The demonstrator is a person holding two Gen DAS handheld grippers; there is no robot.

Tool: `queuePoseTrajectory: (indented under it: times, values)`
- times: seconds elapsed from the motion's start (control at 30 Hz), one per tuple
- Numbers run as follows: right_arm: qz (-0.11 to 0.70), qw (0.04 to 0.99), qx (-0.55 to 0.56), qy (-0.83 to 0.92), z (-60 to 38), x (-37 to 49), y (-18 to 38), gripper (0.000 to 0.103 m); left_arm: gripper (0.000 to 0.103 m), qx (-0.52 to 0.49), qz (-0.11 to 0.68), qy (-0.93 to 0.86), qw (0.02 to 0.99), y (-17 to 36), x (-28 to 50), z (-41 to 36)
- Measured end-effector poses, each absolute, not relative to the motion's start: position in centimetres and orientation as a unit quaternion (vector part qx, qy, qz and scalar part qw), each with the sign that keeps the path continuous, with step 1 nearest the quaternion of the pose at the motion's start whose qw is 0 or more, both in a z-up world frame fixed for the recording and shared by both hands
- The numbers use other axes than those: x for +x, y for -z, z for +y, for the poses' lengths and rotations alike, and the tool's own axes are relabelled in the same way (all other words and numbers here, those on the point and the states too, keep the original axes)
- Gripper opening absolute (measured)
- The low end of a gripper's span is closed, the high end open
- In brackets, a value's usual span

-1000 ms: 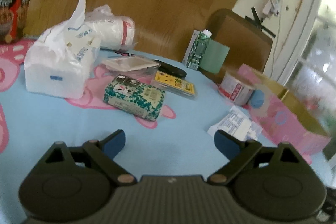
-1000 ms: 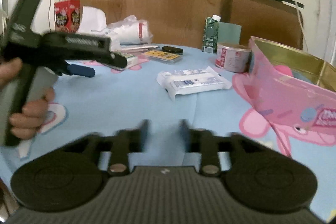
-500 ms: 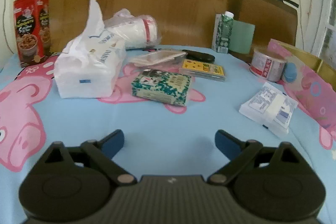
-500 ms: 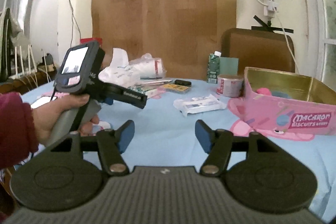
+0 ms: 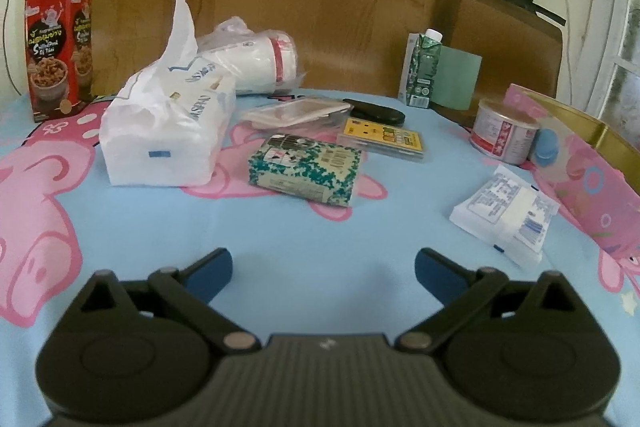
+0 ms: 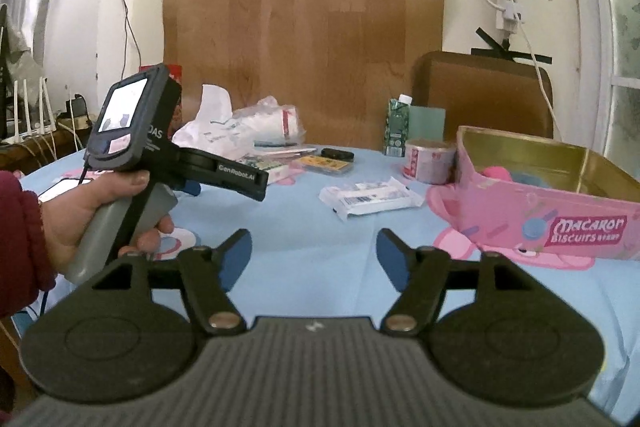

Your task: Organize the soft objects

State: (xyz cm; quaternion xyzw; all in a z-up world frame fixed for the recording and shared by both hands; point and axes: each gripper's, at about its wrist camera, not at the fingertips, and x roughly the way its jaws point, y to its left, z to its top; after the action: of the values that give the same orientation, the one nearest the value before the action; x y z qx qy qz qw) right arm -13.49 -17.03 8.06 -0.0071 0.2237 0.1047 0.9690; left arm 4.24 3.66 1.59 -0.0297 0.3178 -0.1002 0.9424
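Note:
A big white tissue pack (image 5: 168, 131) with a sheet sticking up lies at the left of the table. A small flat white tissue packet (image 5: 506, 217) (image 6: 372, 197) lies near the pink biscuit tin (image 6: 548, 203) (image 5: 576, 163), which has pink and blue soft things inside. My left gripper (image 5: 323, 273) hovers open over bare blue cloth, nothing between its fingers. My right gripper (image 6: 314, 253) has its jaws opening, with nothing between them. A person's hand holds the left gripper (image 6: 188, 171) in the right wrist view.
A green patterned box (image 5: 306, 169), a yellow card pack (image 5: 382, 139), a clear lidded case (image 5: 296, 113), a bagged paper roll (image 5: 256, 61), a red snack box (image 5: 56, 47), a green carton (image 5: 424, 67) and a small tin (image 5: 504, 135) stand on the table. A chair back rises behind.
My right gripper's jaws have spread wider and its view has lifted from the table toward the wall. The left view has swung level, bringing the small packet and tin more to the right.

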Motion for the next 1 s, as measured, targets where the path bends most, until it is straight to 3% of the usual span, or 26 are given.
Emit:
queuePoseTrajectory:
  times: [1.0]
  values:
    - [0.240, 0.967, 0.005, -0.090, -17.5, -13.0, -7.0, 0.073, 0.101, -0.044, 0.303, 0.108, 0.946, -1.8, 3.4, 4.2]
